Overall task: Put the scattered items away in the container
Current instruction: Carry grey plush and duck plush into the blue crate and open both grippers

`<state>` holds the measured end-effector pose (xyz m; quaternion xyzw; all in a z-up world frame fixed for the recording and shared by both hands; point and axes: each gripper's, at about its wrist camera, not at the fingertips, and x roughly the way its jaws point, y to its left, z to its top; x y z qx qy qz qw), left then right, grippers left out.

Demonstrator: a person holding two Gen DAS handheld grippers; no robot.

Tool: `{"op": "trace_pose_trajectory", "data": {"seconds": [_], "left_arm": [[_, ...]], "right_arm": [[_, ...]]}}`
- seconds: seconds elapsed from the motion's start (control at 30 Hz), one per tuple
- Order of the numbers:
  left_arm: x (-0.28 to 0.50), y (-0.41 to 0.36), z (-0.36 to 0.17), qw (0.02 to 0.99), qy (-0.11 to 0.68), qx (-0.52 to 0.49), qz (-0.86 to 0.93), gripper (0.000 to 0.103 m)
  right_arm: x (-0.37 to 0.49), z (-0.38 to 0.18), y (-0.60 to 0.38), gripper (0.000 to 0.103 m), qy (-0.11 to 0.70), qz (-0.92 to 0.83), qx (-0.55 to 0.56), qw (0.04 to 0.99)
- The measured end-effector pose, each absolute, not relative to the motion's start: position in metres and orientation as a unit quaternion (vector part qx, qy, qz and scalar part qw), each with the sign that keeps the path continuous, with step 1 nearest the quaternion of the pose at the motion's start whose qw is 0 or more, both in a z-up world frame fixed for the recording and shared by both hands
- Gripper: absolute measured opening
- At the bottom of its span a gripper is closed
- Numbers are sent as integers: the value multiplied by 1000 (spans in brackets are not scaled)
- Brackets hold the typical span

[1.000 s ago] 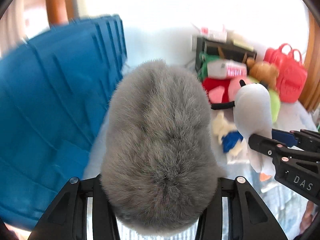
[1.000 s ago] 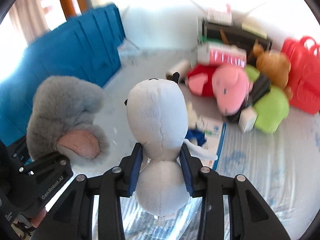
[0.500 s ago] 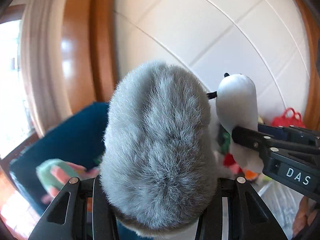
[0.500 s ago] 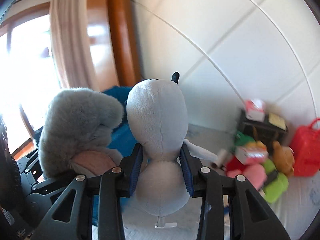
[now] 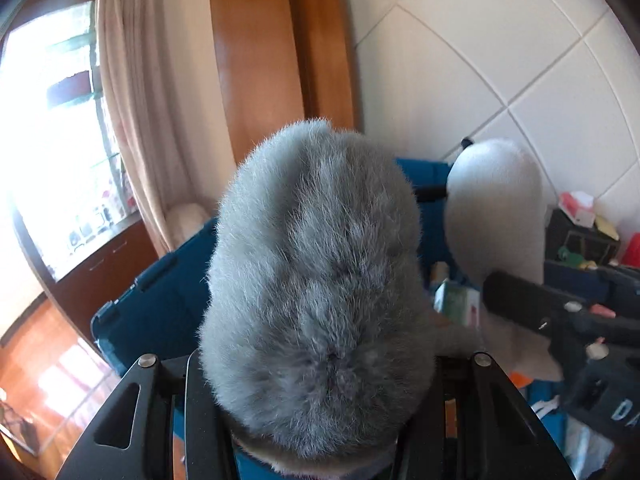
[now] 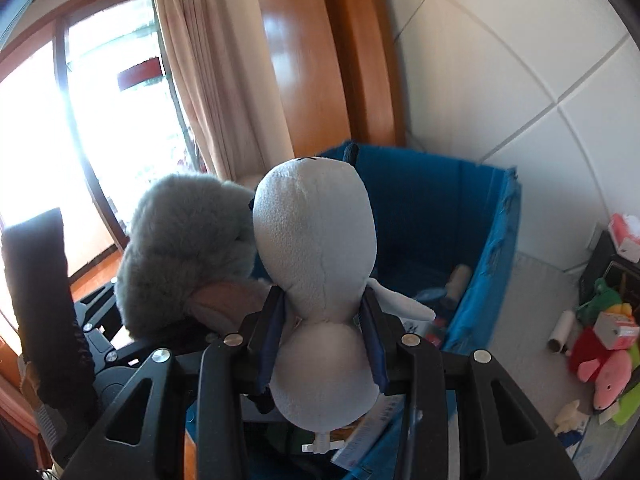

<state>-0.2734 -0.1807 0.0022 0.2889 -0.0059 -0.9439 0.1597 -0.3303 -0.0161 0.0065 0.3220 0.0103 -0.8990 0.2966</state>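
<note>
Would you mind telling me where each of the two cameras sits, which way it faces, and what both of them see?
Left wrist: on the left gripper, looking along its fingers past the grey furry plush it grips toward the blue bin; right gripper at right.
Right wrist: on the right gripper, facing the bin past the gripped white plush; left gripper at lower left.
Shared: both plushes, bin, curtain.

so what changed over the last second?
Both claws swung their toys from above the floor pile to over the blue bin. Left claw, its jaws just opened slightly, still has the grey plush between them. Right claw still clamps the white plush. Nothing released; the floor pile is unchanged.
</note>
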Motion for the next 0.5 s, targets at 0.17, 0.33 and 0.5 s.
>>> {"op": "trace_pose_trajectory", "data": {"seconds": [0.17, 0.33, 0.5], "left_arm": [[-277, -188, -4, 151, 2, 286, -946, 63], [-267, -202, -3, 147, 8, 270, -951, 79], [-254, -196, 13, 137, 15, 247, -959, 83]], "right_arm": [[-350, -19, -34, 37, 25, -890, 366, 271], [-346, -12, -26, 44, 25, -903, 352, 245], [-334, 6, -11, 61, 21, -918, 325, 228]]}}
